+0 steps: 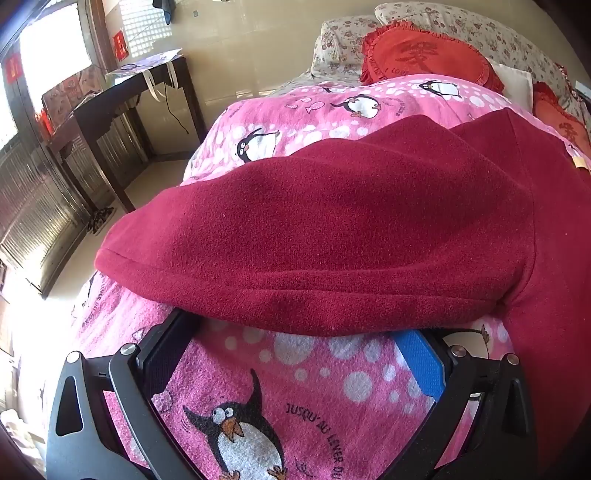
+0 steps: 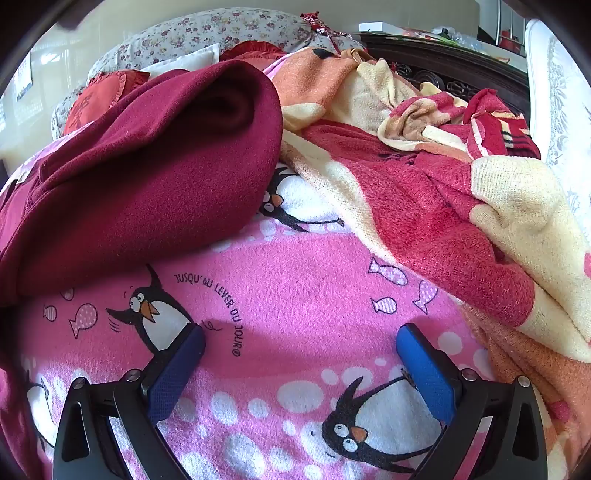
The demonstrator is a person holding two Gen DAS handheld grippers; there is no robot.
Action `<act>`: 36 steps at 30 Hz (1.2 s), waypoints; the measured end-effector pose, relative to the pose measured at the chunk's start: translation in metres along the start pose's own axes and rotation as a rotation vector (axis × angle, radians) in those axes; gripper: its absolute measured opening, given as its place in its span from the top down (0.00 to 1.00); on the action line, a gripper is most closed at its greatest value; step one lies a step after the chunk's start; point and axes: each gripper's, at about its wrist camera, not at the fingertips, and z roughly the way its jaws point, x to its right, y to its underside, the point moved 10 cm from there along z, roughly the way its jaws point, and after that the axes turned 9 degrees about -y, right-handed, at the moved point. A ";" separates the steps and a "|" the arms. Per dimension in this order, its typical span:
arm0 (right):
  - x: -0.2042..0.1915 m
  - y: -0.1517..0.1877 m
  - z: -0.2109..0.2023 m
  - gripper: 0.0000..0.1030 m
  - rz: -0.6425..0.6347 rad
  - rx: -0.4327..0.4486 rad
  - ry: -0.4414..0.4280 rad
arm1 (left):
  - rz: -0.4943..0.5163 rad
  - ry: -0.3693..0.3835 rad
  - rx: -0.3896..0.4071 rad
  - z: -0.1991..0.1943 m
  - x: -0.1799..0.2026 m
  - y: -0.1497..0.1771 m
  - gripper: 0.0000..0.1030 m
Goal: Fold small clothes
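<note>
A dark red fleece garment point(image 1: 325, 229) lies on a pink penguin-print blanket point(image 1: 280, 391) on a bed. In the left wrist view its sleeve lies across the frame and its hem covers my fingertips. My left gripper point(image 1: 295, 328) is open, its fingertips under the sleeve's edge. In the right wrist view the same garment point(image 2: 155, 177) lies bunched at the upper left with a rounded fold. My right gripper point(image 2: 301, 339) is open and empty over the pink blanket point(image 2: 303, 288), below and to the right of the garment, not touching it.
A red, orange and cream blanket point(image 2: 443, 192) is heaped on the right. Floral pillows point(image 1: 424, 26) and red cushions point(image 1: 424, 55) lie at the head of the bed. A dark wooden table point(image 1: 122, 99) stands left of the bed by a window.
</note>
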 end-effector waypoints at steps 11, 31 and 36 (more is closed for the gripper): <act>0.000 -0.001 0.000 0.00 0.000 -0.001 0.000 | -0.006 0.008 -0.002 0.002 -0.002 0.000 0.01; -0.055 0.005 -0.082 0.00 -0.003 -0.002 -0.030 | 0.069 0.036 -0.008 -0.032 0.001 0.011 0.01; -0.105 -0.007 -0.120 0.00 -0.072 0.050 -0.077 | 0.073 0.102 0.067 -0.081 0.006 0.004 0.01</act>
